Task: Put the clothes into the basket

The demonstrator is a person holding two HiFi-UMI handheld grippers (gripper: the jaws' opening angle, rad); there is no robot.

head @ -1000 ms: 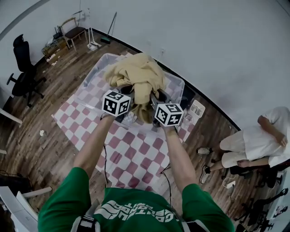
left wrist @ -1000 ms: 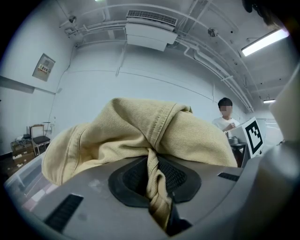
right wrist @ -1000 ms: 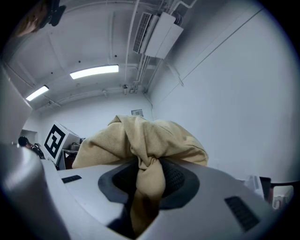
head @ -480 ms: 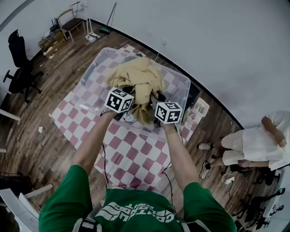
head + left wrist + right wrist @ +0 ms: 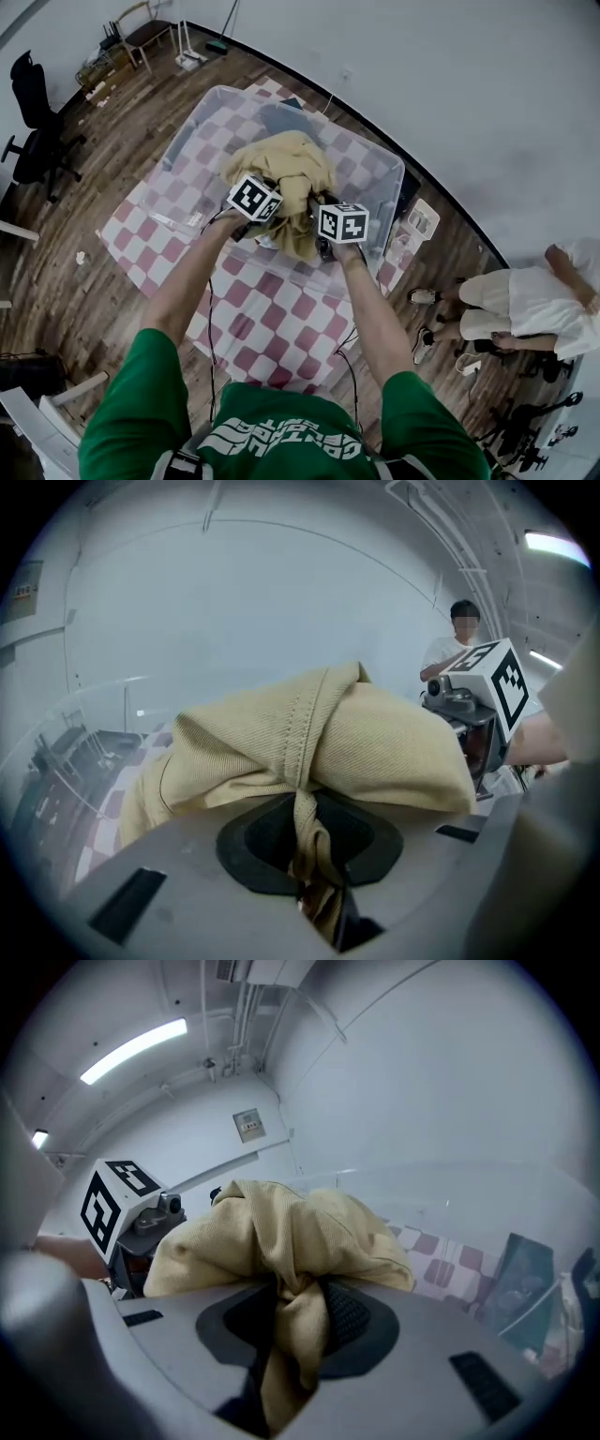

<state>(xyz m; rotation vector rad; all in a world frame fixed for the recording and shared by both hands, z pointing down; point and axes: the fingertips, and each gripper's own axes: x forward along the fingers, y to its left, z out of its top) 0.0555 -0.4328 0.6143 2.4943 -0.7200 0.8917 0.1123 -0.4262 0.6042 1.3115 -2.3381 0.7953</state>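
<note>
Clothing over basket: two hand-held grippers carry one tan garment (image 5: 284, 171) at a clear plastic basket (image 5: 184, 141).

Left gripper (image 5: 315, 872) is clamped on a twisted fold of the tan fabric, and the right gripper (image 5: 292, 1335) is nipped tight on another bunch of it. The garment hangs bundled between the pair over the basket's near half; whether it touches the bottom cannot be told. The basket stands on a red-and-white checkered mat (image 5: 272, 319) spread on a wood floor (image 5: 84, 272). A seated person in white (image 5: 534, 295) is off to the right, by the wall.
</note>
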